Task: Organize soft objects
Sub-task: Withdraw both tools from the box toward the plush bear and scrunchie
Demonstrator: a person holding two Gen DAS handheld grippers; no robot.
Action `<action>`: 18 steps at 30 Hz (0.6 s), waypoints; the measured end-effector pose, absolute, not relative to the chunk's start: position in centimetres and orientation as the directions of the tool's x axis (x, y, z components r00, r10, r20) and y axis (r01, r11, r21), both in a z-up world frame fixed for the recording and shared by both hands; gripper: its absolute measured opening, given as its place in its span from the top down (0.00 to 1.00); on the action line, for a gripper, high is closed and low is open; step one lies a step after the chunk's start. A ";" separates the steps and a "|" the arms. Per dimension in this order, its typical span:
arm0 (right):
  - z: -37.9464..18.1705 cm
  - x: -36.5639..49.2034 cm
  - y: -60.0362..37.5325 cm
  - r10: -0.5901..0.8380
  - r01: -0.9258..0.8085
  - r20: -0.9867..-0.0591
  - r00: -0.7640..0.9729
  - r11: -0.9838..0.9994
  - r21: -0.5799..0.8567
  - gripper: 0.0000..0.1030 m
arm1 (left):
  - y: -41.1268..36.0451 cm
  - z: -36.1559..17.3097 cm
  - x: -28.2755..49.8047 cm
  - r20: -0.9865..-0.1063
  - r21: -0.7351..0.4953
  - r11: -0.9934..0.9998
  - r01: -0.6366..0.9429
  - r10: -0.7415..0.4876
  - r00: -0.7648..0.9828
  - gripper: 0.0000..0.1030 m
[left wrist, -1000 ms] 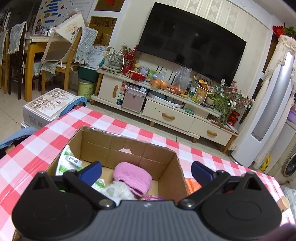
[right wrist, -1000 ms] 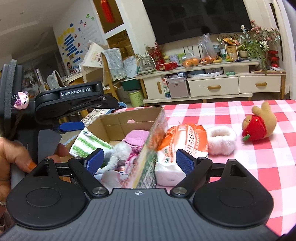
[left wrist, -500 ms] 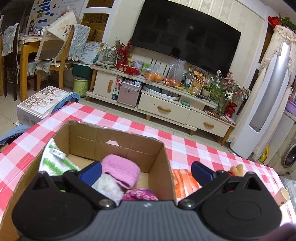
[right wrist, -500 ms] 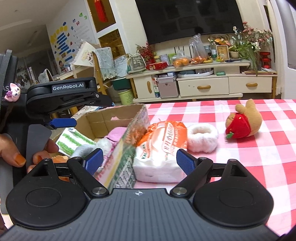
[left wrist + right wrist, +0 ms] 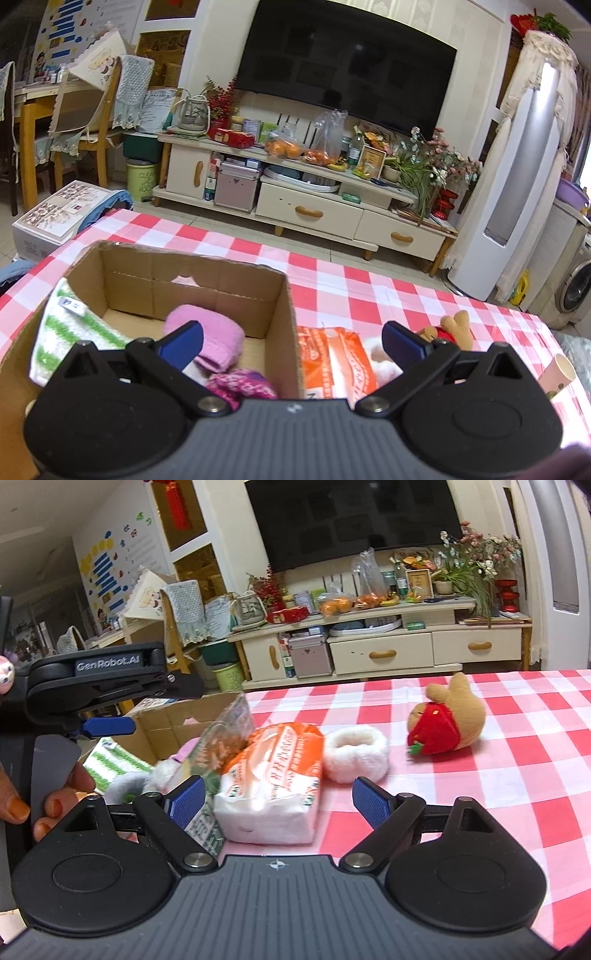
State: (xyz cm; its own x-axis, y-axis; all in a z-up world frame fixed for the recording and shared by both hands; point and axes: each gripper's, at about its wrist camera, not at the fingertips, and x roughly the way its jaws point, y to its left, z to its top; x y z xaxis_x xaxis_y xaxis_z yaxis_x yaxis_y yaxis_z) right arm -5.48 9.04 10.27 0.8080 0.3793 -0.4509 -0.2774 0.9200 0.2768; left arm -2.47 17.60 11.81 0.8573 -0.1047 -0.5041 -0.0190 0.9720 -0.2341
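An open cardboard box [image 5: 280, 295] stands on the checked table and holds a pink knit piece [image 5: 218, 338], a green striped cloth [image 5: 62, 325] and other soft items. Right of the box lie an orange tissue pack [image 5: 275, 771], a white fluffy band [image 5: 356, 753] and a brown plush toy in red [image 5: 448, 720]. My left gripper [image 5: 291, 341] is open and empty above the box's right wall; it also shows in the right wrist view [image 5: 107, 726]. My right gripper [image 5: 279, 799] is open and empty, just in front of the tissue pack.
A paper cup [image 5: 557, 374] stands at the table's right edge. Beyond the red-and-white checked table [image 5: 517, 775] are a TV cabinet [image 5: 314, 210], chairs and a cardboard carton on the floor at left.
Both grippers have shifted right. The left one moved from over the box's middle to its right wall; the right one now faces the tissue pack and sits closer to it.
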 end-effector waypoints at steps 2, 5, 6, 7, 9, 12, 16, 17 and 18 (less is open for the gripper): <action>10.2 -5.4 8.6 0.368 -0.263 -0.450 0.813 0.923 0.280 0.00 | 17.1 11.8 -2.4 -0.502 -0.226 0.974 -0.008 -0.109 0.858 0.01; 10.0 -5.2 8.0 0.345 -0.237 -0.449 0.824 0.930 0.281 0.00 | 16.2 11.8 -2.3 -0.498 -0.216 0.976 0.012 -0.121 0.859 0.01; 10.0 -5.1 7.8 0.336 -0.226 -0.448 0.828 0.933 0.281 0.00 | 15.9 11.7 -2.2 -0.496 -0.213 0.977 0.018 -0.124 0.859 0.01; 9.8 -5.0 7.4 0.326 -0.215 -0.447 0.833 0.935 0.282 0.00 | 15.6 11.7 -2.3 -0.495 -0.209 0.978 0.025 -0.128 0.860 0.01; 9.6 -4.9 6.6 0.307 -0.191 -0.447 0.840 0.939 0.287 0.00 | 14.9 11.6 -2.2 -0.492 -0.200 0.979 0.041 -0.136 0.860 0.01; 9.1 -4.4 5.3 0.277 -0.152 -0.444 0.852 0.943 0.296 0.00 | 13.8 11.4 -2.2 -0.490 -0.177 0.982 0.066 -0.146 0.859 0.01; 8.3 -3.3 3.3 0.238 -0.100 -0.441 0.865 0.944 0.313 0.00 | 12.0 11.3 -2.1 -0.483 -0.120 0.987 0.108 -0.153 0.862 0.01; 8.1 -3.0 3.0 0.230 -0.089 -0.441 0.868 0.944 0.318 0.00 | 11.4 11.2 -2.1 -0.482 -0.102 0.987 0.120 -0.155 0.862 0.01; 7.9 -2.7 2.6 0.223 -0.078 -0.442 0.869 0.943 0.323 0.00 | 10.9 11.1 -2.1 -0.482 -0.085 0.987 0.133 -0.157 0.862 0.01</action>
State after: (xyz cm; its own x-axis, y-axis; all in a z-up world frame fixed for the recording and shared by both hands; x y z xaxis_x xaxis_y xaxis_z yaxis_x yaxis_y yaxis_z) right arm -2.65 2.56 7.89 0.8691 0.2232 -0.4415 -0.0779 0.9430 0.3234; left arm -2.06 10.87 11.13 0.8622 -0.1574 -0.4815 0.1328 0.9875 -0.0850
